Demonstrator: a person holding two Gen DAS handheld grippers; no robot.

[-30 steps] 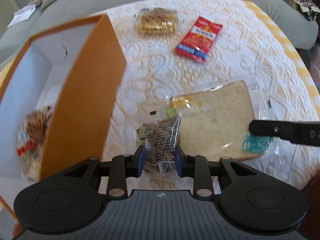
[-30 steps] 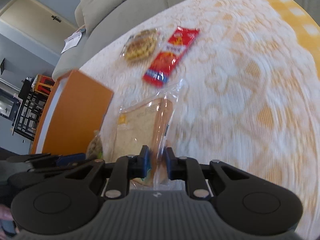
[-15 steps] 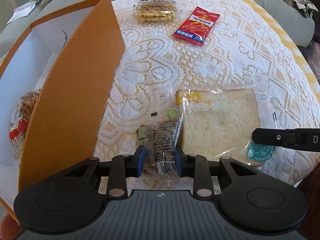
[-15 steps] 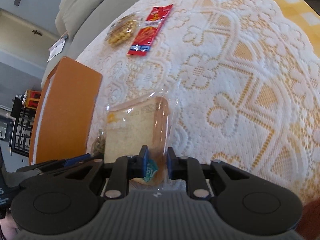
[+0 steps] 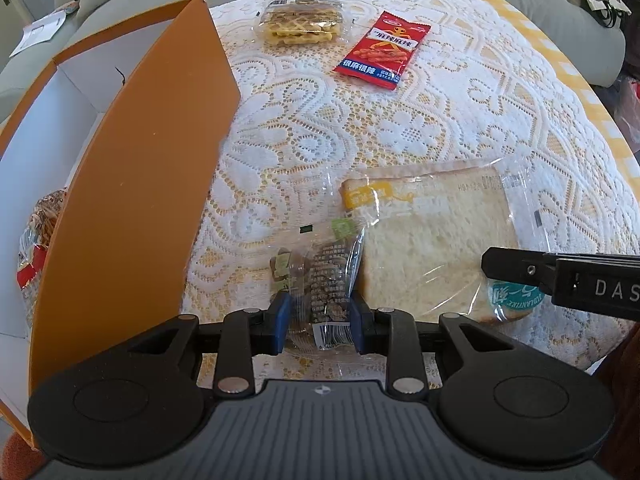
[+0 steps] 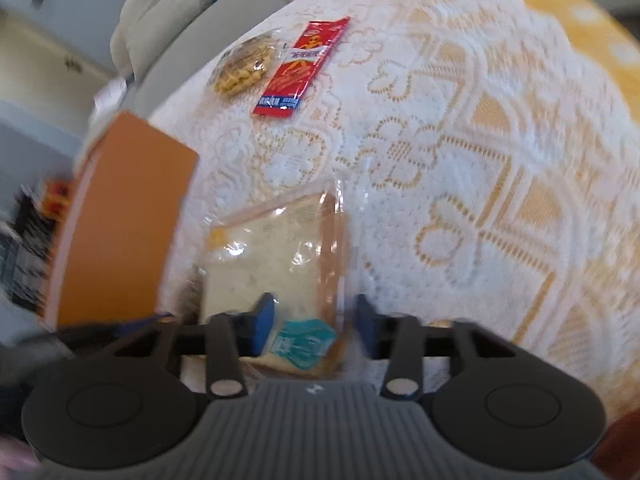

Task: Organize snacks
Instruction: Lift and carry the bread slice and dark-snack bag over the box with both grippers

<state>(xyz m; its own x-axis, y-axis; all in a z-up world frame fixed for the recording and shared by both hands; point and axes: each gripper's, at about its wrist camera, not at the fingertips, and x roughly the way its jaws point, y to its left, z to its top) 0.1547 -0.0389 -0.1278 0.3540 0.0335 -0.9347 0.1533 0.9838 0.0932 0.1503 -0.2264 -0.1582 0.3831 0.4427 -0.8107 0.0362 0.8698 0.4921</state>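
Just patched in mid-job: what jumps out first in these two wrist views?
The tall orange box stands open at the left of the lace tablecloth, one snack bag already inside. Beside it, the left gripper clamps a small clear snack packet, while the right gripper is opening around the bagged bread slice lying next to it. Farther back lie a waffle pack and a red snack pouch.

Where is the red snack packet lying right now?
In the left wrist view, the red snack packet lies on the far tablecloth, just right of the waffle pack.

Flat bagged bread slice [image 5: 432,248] beside dark snack packet [image 5: 320,276]
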